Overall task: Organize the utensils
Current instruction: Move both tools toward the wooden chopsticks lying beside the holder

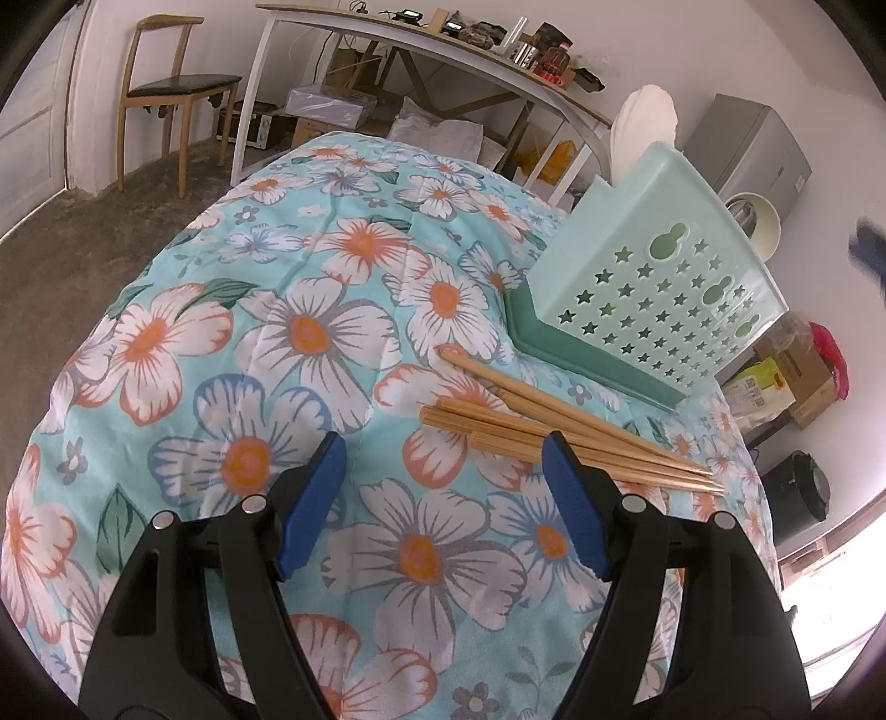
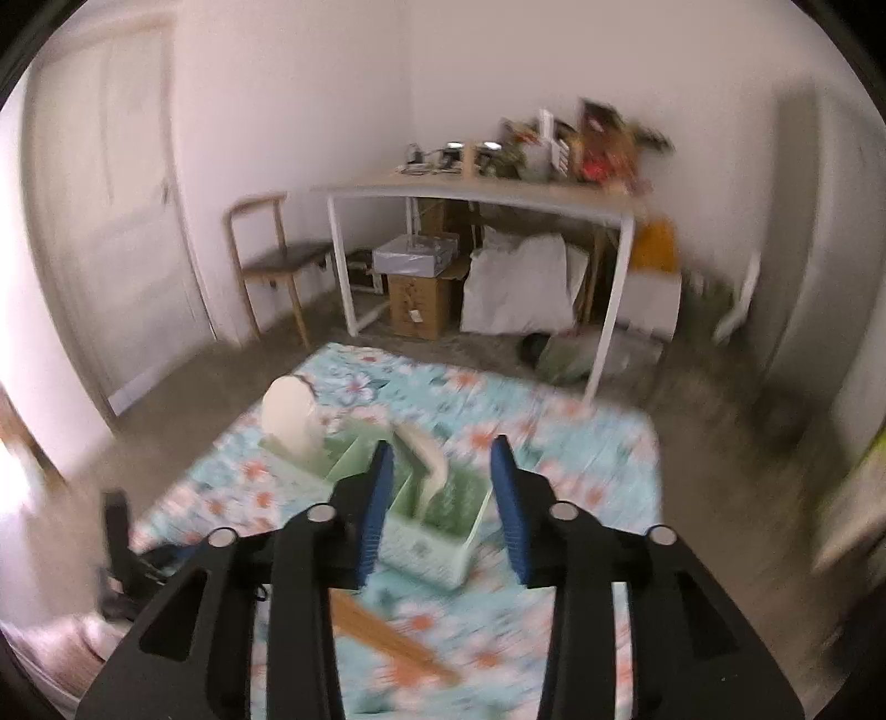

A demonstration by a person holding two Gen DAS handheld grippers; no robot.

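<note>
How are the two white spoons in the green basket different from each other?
In the right wrist view, the far white spoon stands nearly upright at the far end of the green basket, with its wide rounded bowl on top. The near white spoon leans over, looks long and slim, and sits in a compartment closer to the camera. The picture is blurred, so finer details are unclear. Both are white and stick up out of the basket.

Chopsticks point(image 1: 559, 429): lower right of left wrist view, on the tablecloth point(image 1: 277, 332), just before the utensil basket point(image 1: 659, 288). Basket: right, spoon point(image 1: 642, 127) standing in its far end. Desk point(image 1: 443, 50): top, behind. Chair point(image 1: 166, 94): upper left.
</note>
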